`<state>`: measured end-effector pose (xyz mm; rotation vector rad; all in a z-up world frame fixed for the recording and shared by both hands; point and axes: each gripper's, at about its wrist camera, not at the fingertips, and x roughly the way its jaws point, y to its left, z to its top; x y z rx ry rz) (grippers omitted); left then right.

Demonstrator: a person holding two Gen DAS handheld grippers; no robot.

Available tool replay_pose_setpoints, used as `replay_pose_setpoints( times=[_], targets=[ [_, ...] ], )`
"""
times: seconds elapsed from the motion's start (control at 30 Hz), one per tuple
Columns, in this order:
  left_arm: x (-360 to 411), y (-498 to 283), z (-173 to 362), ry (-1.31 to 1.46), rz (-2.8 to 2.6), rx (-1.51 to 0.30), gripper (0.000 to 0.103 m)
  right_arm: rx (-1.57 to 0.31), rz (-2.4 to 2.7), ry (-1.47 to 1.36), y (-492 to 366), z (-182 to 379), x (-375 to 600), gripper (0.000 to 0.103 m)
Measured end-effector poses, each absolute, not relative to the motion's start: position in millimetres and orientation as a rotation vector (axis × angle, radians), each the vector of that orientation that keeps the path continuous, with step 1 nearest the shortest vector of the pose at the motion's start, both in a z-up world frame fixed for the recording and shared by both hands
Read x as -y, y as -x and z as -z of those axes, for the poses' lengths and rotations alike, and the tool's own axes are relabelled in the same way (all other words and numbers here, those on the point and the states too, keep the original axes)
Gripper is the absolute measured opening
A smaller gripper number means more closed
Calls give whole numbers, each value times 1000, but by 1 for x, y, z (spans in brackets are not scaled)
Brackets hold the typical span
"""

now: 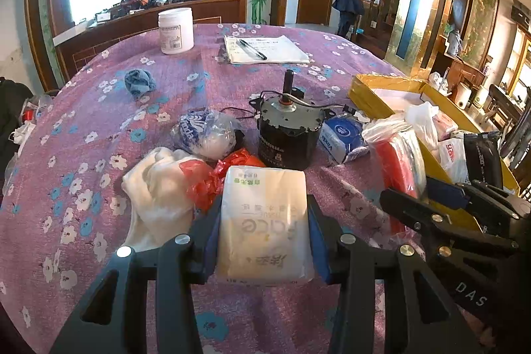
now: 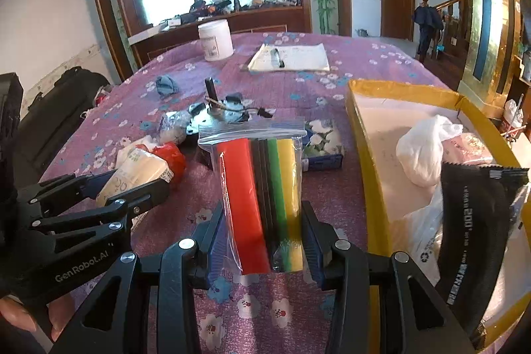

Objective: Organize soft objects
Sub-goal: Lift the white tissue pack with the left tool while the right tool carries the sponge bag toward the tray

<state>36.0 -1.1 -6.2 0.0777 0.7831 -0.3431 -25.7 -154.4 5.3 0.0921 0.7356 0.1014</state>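
- Tissue pack (image 1: 264, 221), white and soft with printed lettering, sits clenched between the left gripper's (image 1: 264, 229) blue-padded fingers (image 1: 212, 241), just in front of the black motor (image 1: 287, 135).
- Zip bag (image 2: 262, 188), clear, holding red, black, green and yellow strips, is grasped by the right gripper (image 2: 262, 241), right of the motor and beside the yellow box (image 2: 361, 135).
- Both hang above the purple flowered surface (image 1: 99, 121).
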Motion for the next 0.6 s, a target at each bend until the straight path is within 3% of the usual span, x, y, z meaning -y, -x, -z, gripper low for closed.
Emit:
replay_pose_setpoints(
  times=[0.6],
  targets=[
    [-1,-33,2,-77,328,-760,44,-676,-20,23,52,-21,147,45]
  ],
)
